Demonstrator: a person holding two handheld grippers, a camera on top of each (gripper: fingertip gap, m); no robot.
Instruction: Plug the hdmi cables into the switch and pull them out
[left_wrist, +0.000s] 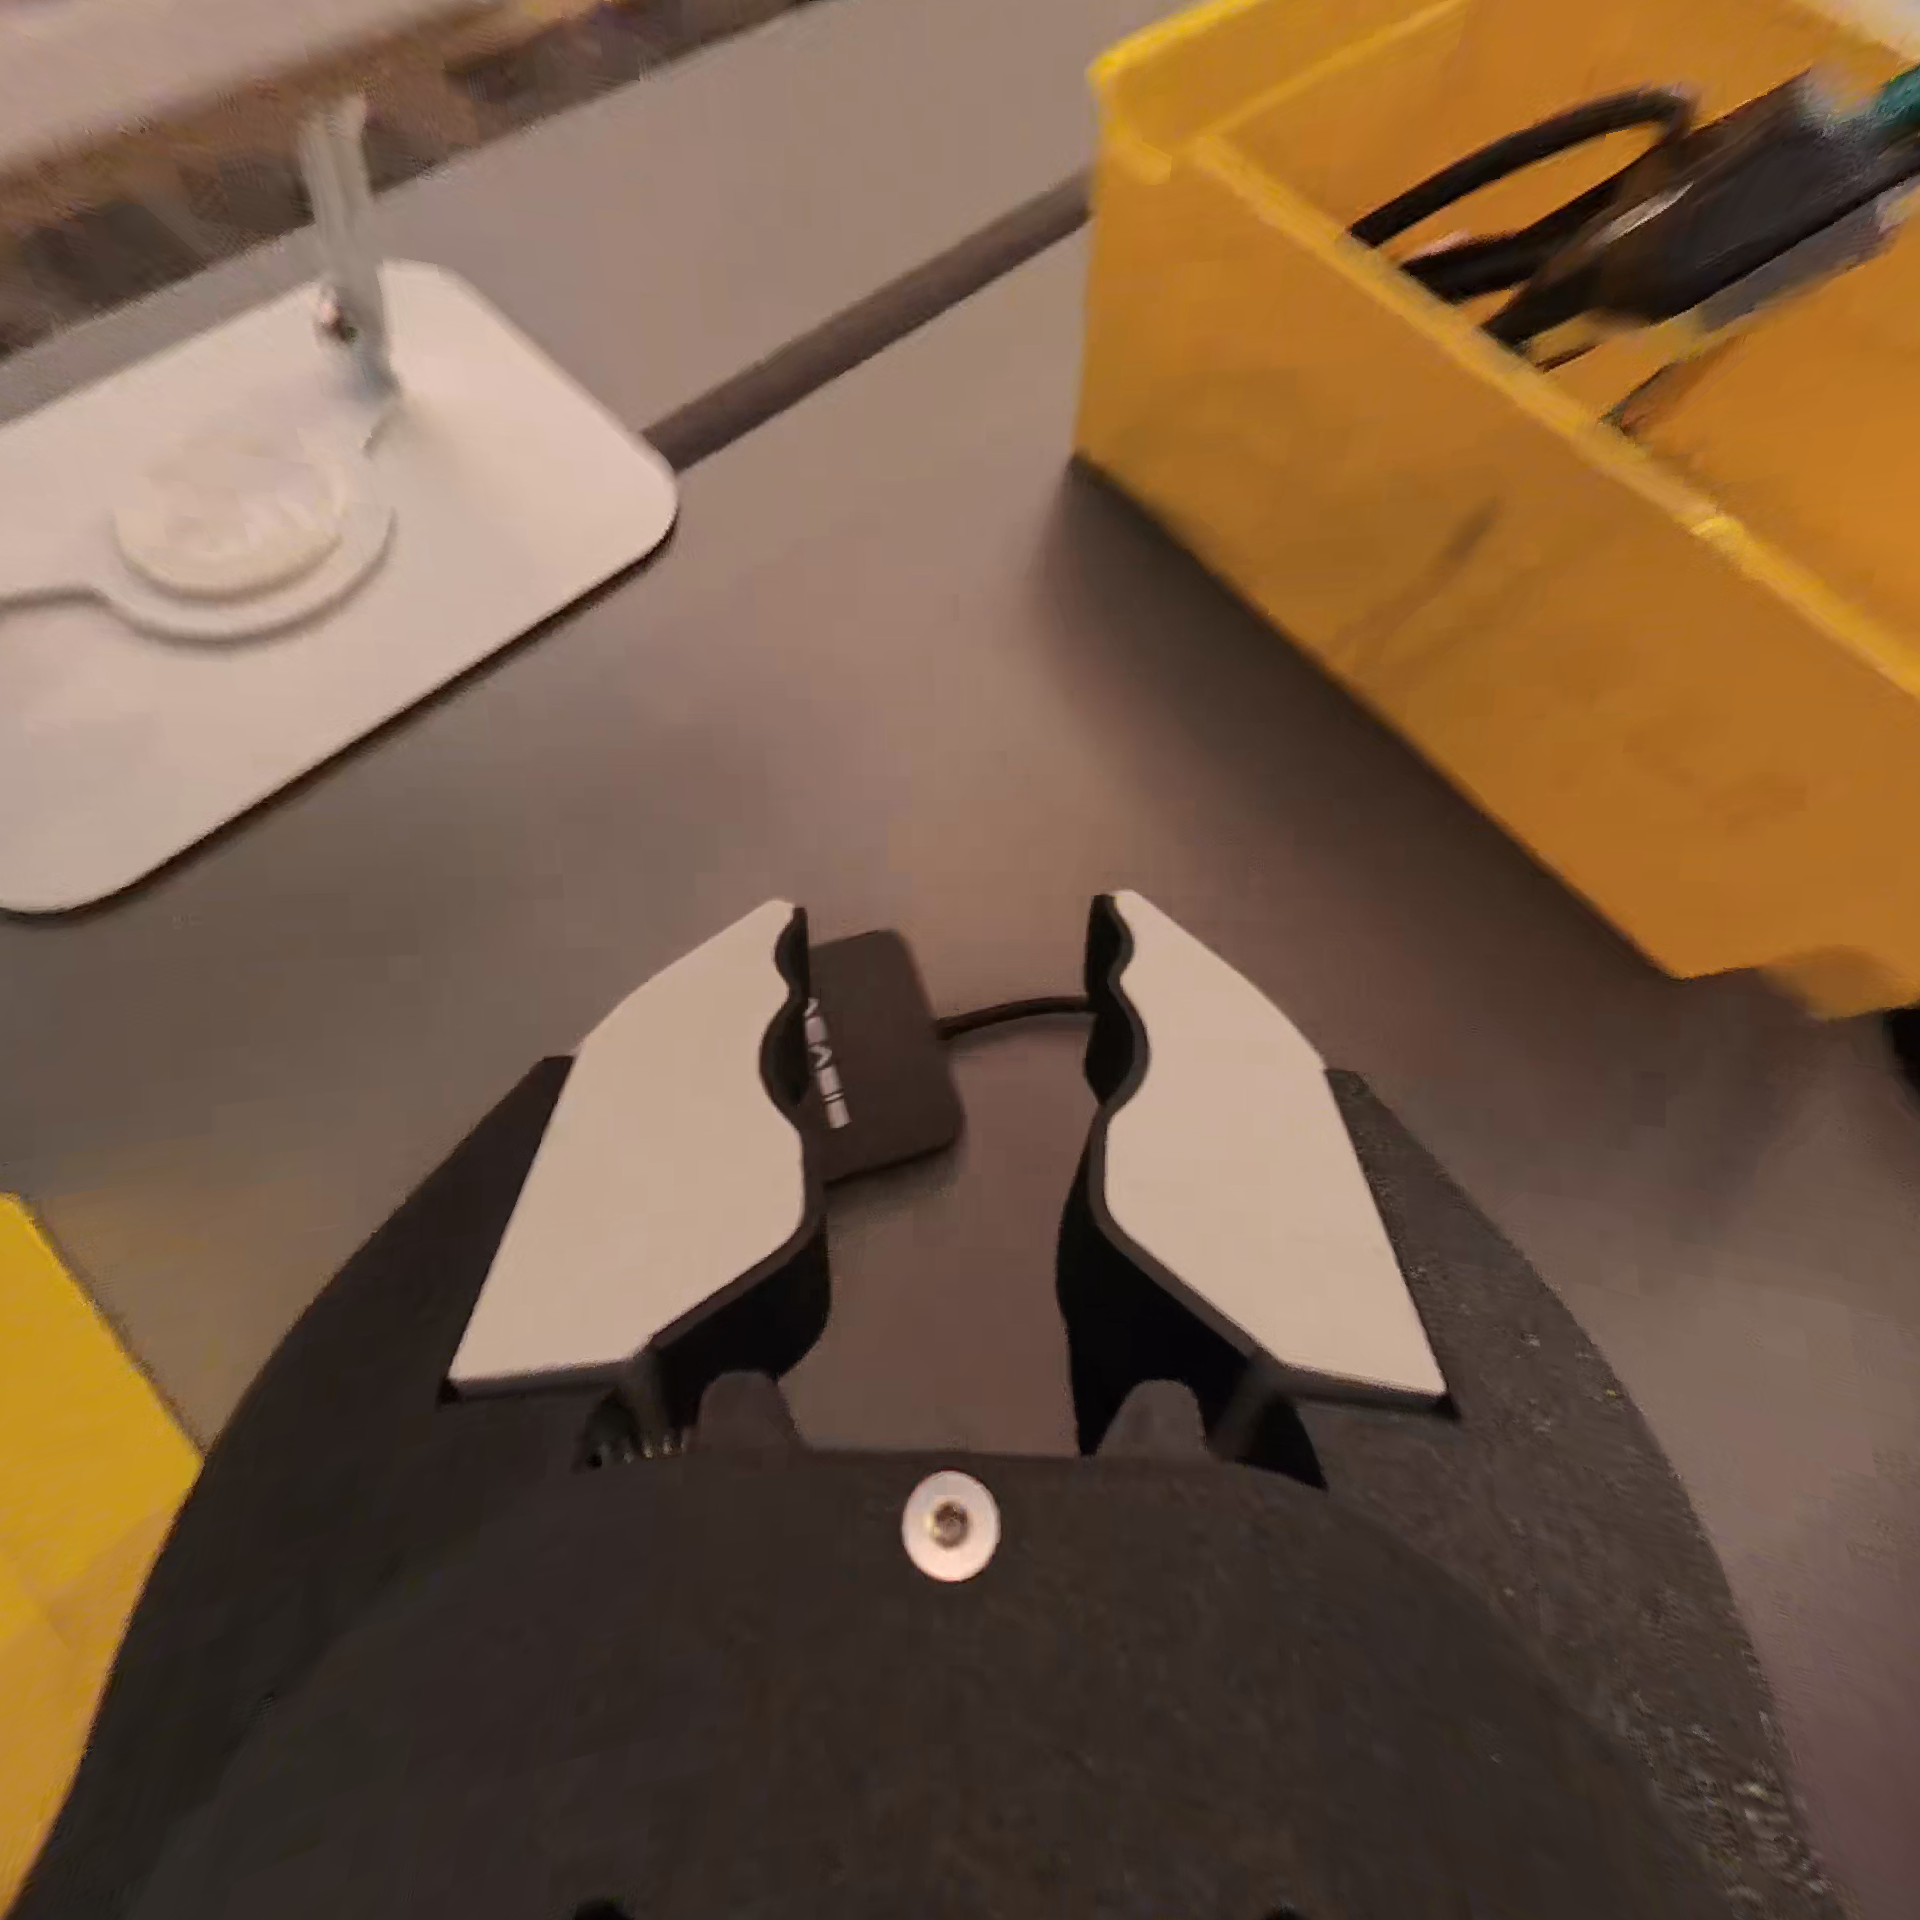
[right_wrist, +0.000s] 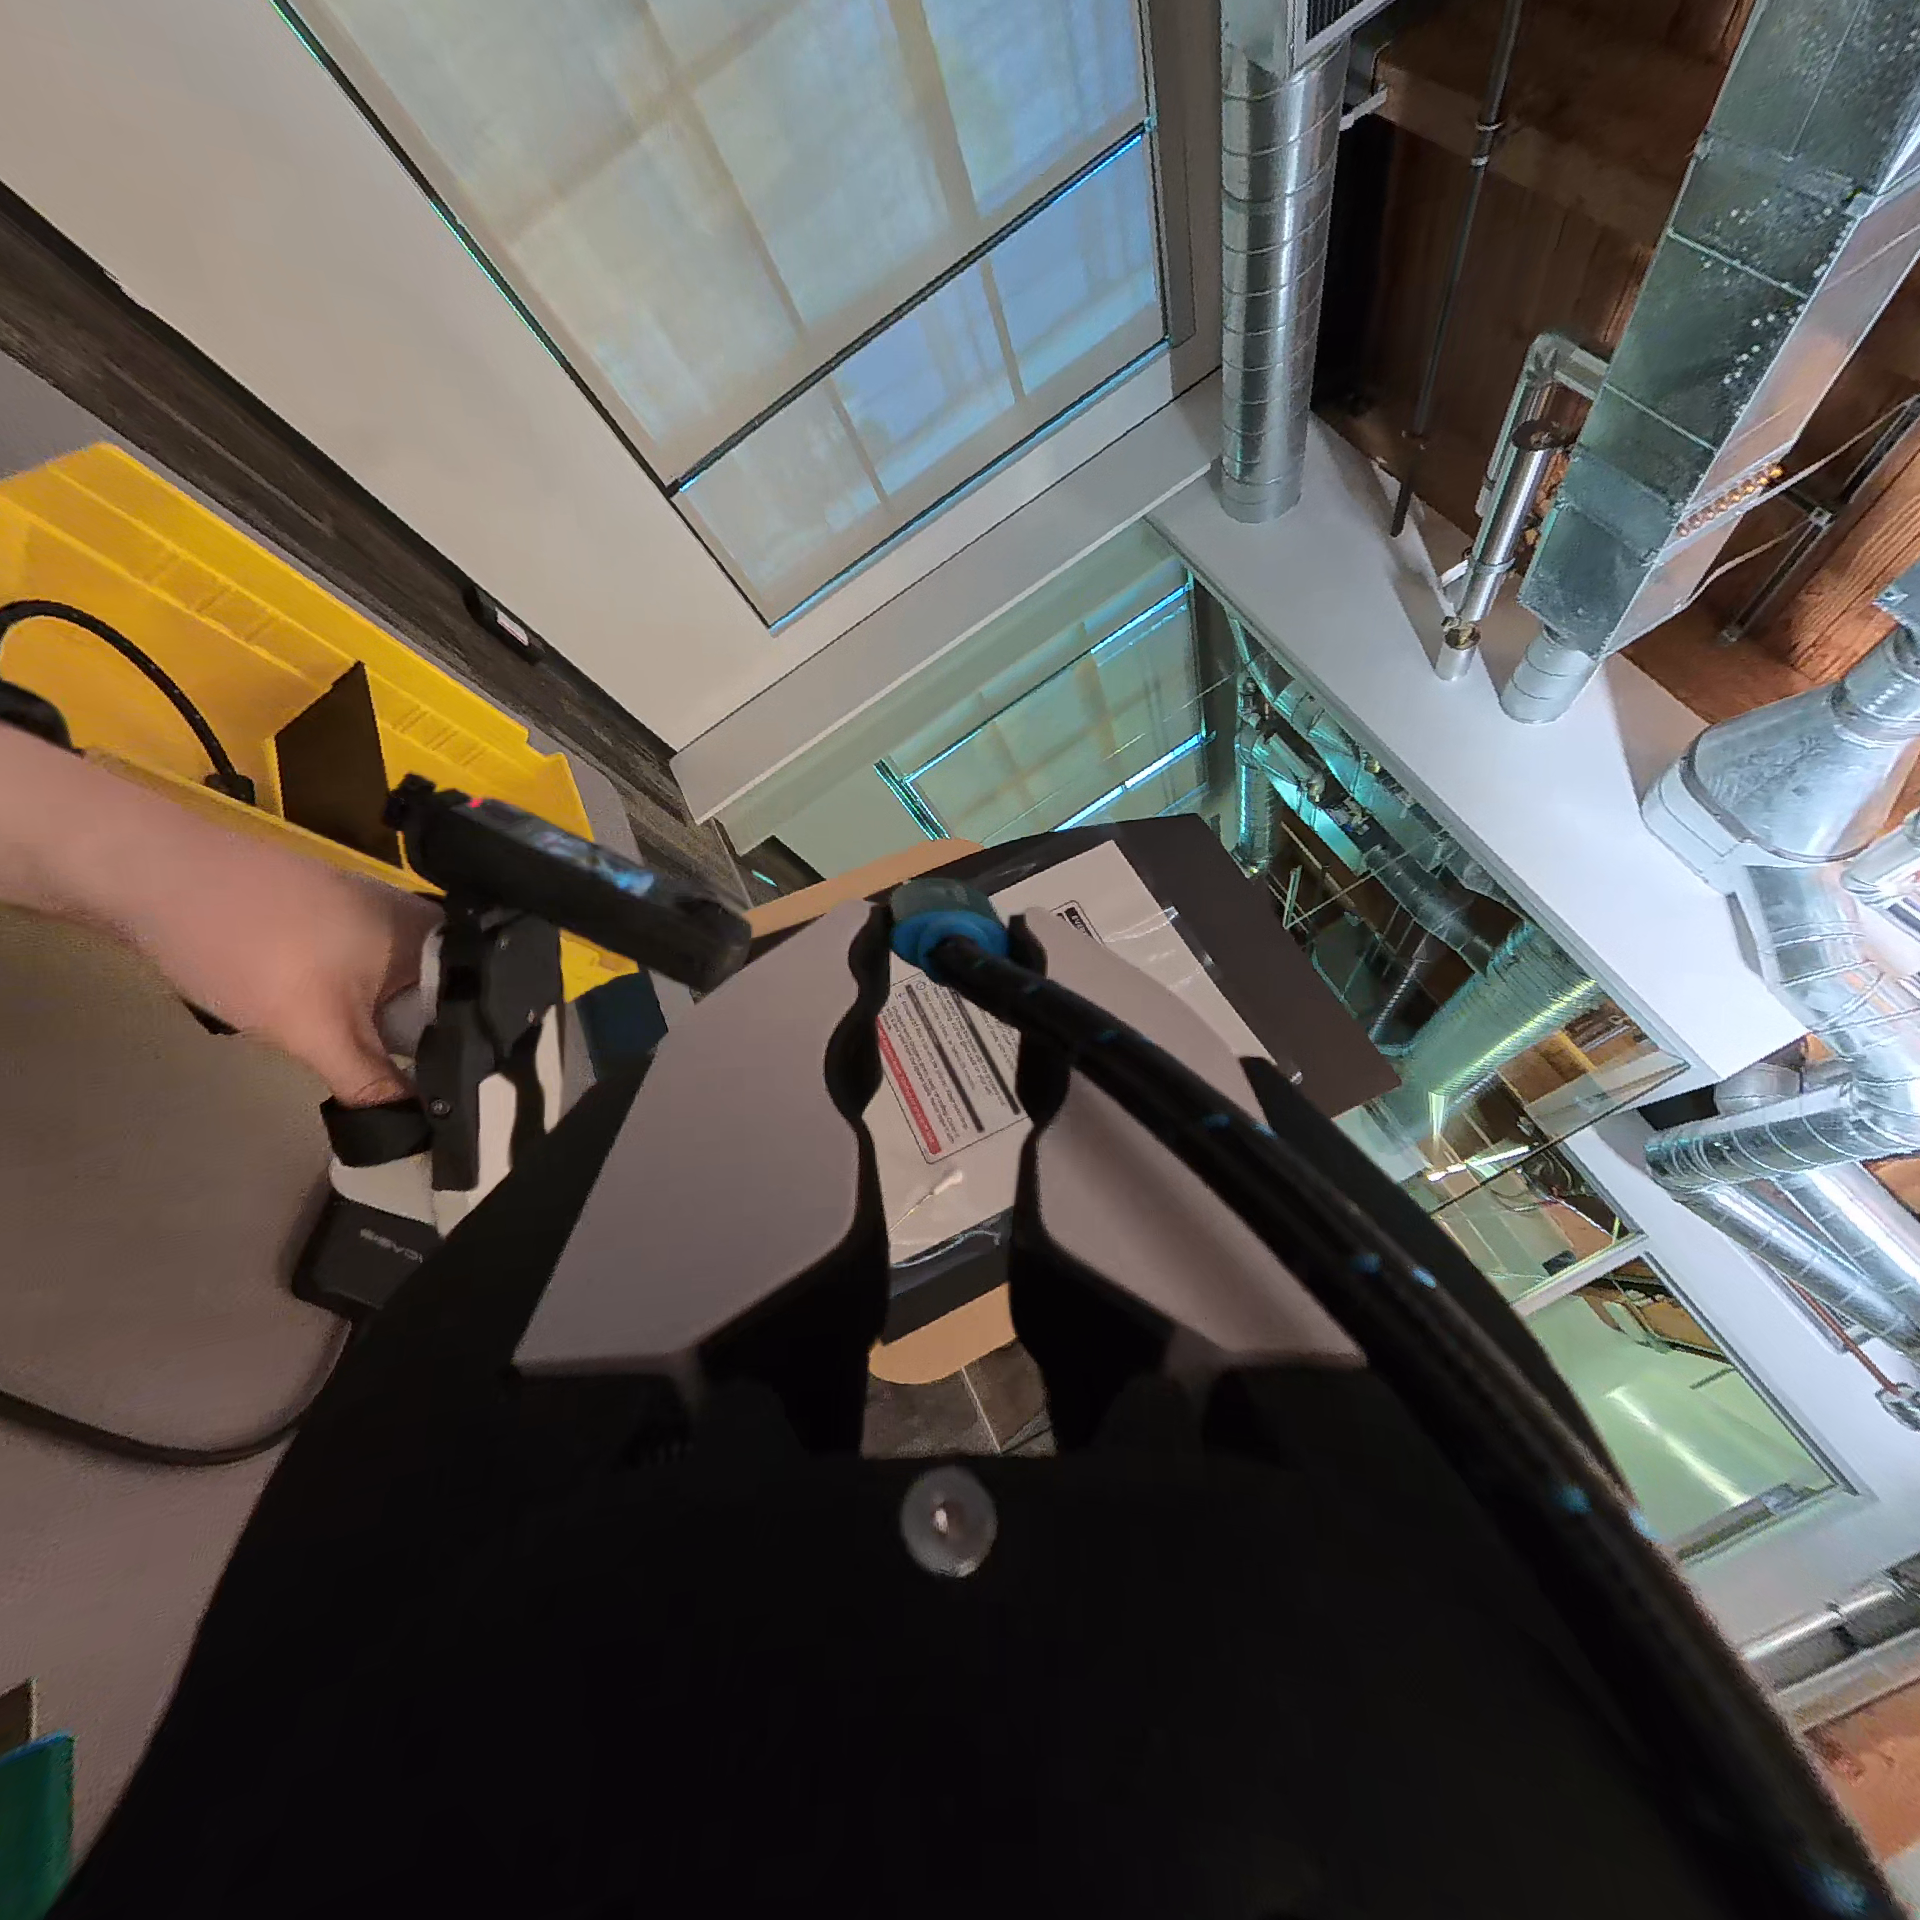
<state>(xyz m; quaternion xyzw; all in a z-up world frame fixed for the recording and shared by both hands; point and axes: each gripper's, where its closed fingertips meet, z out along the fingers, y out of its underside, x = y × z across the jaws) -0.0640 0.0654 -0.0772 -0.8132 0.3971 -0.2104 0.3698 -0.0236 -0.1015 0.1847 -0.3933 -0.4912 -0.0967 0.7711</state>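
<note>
The small black switch (left_wrist: 883, 1049) lies flat on the grey table (left_wrist: 935, 675), partly under my left finger, with a thin black lead running off to its right. My left gripper (left_wrist: 943, 914) is open just above it. A hand holds this gripper over the switch (right_wrist: 358, 1252) in the right wrist view (right_wrist: 447, 1184). My right gripper (right_wrist: 943, 920) is tilted up toward the ceiling and shut on a black HDMI cable (right_wrist: 1143, 1070) at its blue collar. The cable curves back down to the right. The plug tip is hidden.
A yellow bin (left_wrist: 1403, 582) with black cables (left_wrist: 1507, 177) stands at the right, with the blurred right gripper (left_wrist: 1714, 208) above it. A white monitor stand base (left_wrist: 312, 623) sits at the left. Another yellow bin edge (left_wrist: 73, 1455) is near left.
</note>
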